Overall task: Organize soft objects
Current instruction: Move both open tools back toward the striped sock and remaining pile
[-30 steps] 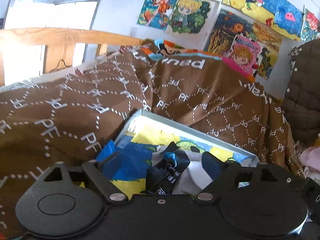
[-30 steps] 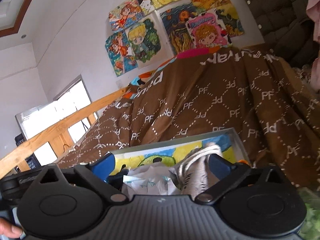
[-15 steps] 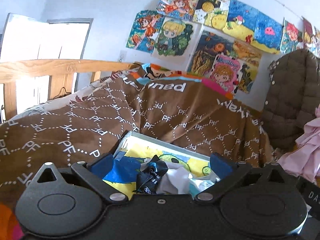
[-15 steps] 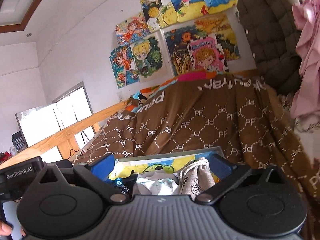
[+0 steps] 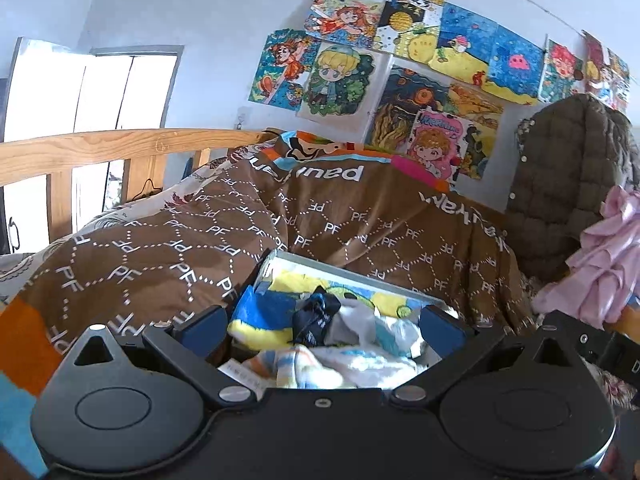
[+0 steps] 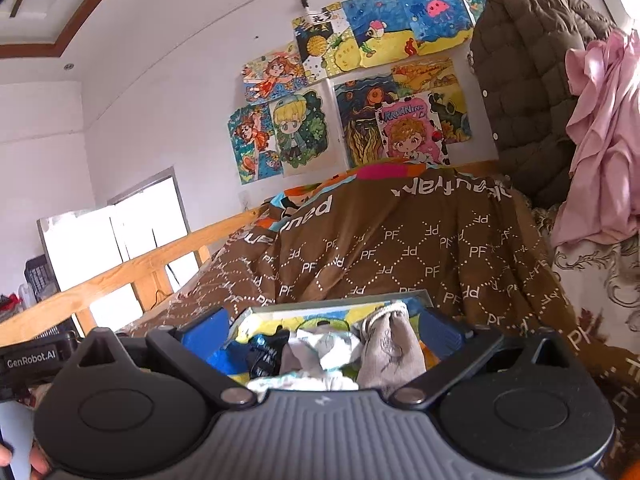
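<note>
A pile of small soft items lies on a colourful painted board [image 5: 352, 276] on the brown blanket. In the left wrist view I see a black sock [image 5: 314, 316], white cloth [image 5: 360, 320] and a striped pale cloth [image 5: 320, 364]. My left gripper [image 5: 320, 328] is open and empty above them. In the right wrist view the board [image 6: 340, 306] holds a grey drawstring pouch [image 6: 390, 344], the black sock [image 6: 264, 352] and white cloth [image 6: 316, 348]. My right gripper [image 6: 320, 334] is open and empty, with the pile between its fingers.
The brown blanket with PF print [image 5: 200, 248] covers the bed. A wooden rail [image 5: 120, 146] runs at the left. A dark quilted jacket [image 6: 520, 100] and pink cloth [image 6: 600, 140] hang at the right. Drawings [image 5: 400, 60] cover the wall.
Both grippers have pulled back and tilted upward; the board and pile sit lower and smaller in both views. More wall shows. Both stay open.
</note>
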### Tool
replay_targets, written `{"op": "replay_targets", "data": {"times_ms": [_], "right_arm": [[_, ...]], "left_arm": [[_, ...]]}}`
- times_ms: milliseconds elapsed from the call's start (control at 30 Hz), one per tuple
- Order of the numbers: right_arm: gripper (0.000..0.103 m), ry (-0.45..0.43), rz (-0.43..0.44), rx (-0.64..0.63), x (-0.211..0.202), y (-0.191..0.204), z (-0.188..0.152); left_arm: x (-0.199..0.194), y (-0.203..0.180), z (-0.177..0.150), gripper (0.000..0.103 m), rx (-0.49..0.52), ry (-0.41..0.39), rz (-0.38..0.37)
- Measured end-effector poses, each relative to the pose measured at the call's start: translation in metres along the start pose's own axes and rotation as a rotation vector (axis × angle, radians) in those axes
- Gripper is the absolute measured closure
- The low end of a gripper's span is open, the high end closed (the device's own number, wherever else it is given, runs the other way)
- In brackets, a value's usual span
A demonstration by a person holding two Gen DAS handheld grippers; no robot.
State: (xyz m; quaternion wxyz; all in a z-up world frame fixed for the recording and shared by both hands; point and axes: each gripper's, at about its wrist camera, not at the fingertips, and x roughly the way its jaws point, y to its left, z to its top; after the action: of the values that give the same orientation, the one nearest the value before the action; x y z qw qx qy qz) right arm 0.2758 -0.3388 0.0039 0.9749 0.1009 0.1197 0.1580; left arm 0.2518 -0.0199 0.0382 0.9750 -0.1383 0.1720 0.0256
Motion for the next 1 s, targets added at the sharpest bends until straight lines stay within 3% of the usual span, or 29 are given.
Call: {"op": "replay_targets", "data": {"times_ms": [567,867,1000], "right_arm": [[0.0,0.116,-0.025,-0.186,-0.04,0.046,-0.047],[0.0,0.238,0.025,-0.335,-0.035,0.08,-0.071],[0.0,0.269,0.064,-0.344,-0.031,0.087,-0.079]], "left_arm": [[-0.06,0.033,-0.047,0.001,0.025,0.014,-0.019],[-0.072,0.048,-0.065,0.001,0.068,0.032,-0.017],[-0.073,0.056,-0.074,0.001,0.095,0.03,-0.023]]}}
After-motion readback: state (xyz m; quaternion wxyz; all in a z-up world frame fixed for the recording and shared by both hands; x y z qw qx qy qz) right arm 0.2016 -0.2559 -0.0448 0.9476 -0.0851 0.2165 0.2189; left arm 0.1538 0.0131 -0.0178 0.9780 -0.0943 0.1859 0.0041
